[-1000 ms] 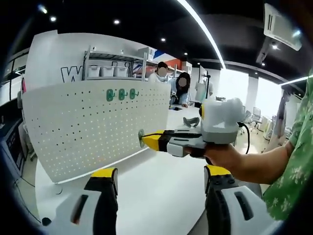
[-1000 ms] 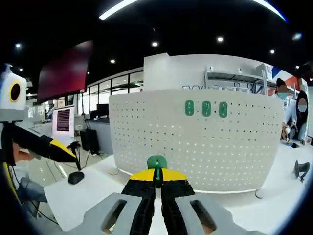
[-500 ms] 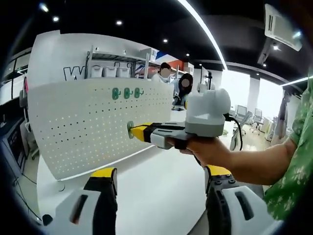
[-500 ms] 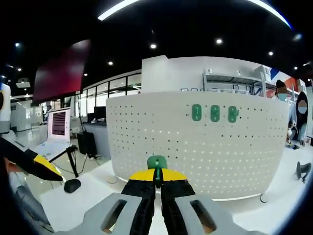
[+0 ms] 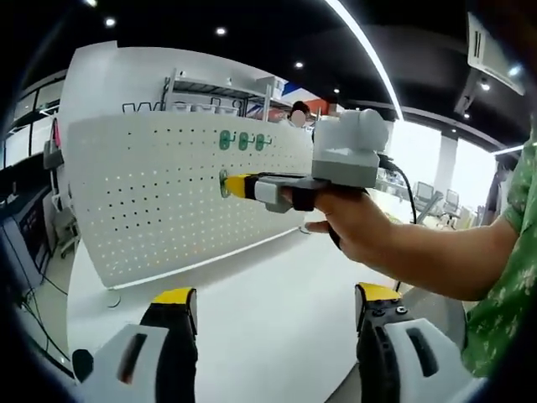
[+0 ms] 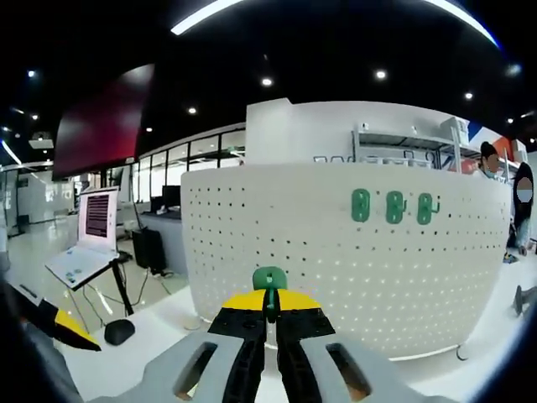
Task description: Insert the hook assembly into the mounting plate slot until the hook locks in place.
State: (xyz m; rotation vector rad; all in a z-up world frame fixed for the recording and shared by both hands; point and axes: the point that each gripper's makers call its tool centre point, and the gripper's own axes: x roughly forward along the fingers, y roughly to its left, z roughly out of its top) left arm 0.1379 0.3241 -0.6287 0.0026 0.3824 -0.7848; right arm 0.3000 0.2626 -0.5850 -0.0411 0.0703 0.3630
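Right tongs clamped on green hook at pegboard, left tongs apart, bare tabletop between.

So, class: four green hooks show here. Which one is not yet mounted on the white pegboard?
The green hook clamped in the right gripper, in front of the pegboard. The other three hooks already hang side by side in a row near the board's top.
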